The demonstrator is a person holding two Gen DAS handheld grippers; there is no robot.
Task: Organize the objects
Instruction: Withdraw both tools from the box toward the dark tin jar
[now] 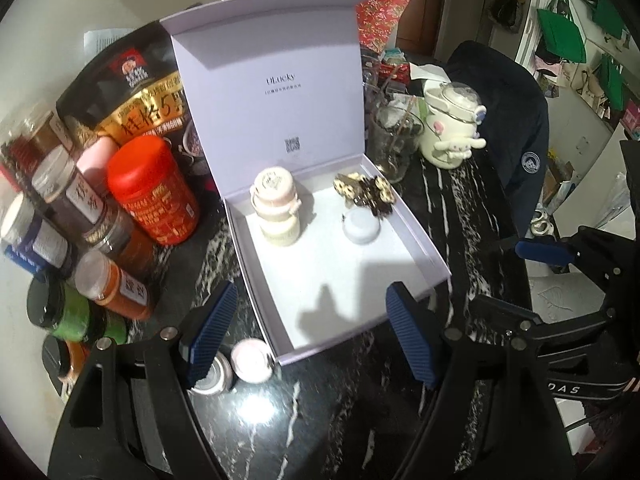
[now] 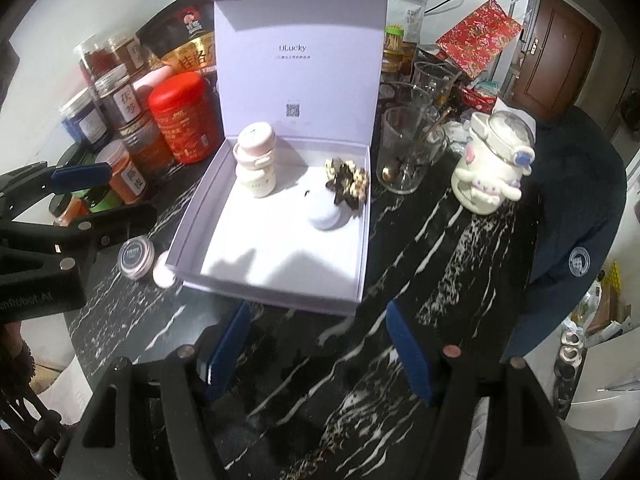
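Left gripper point(image 1: 312, 336): jaws stand apart, nothing between them, over the near left corner of the box.
Right gripper point(image 2: 320, 348): jaws likewise apart and empty, above bare black marble table point(image 2: 420, 264) just short of the box's front edge.
Lavender box point(image 2: 362, 240): lid up, straight ahead of both grippers.
Inside the box: cream and pink bottle point(image 2: 256, 160) at the back left; small round white jar point(image 2: 326, 216) and patterned scrunchie point(image 2: 348, 184) touching, back right.
Small tin point(image 1: 210, 376) and pink round case point(image 1: 252, 360): on the table beside the left gripper's left finger, outside the box.
Red canister point(image 1: 154, 192): left of the box among jars.
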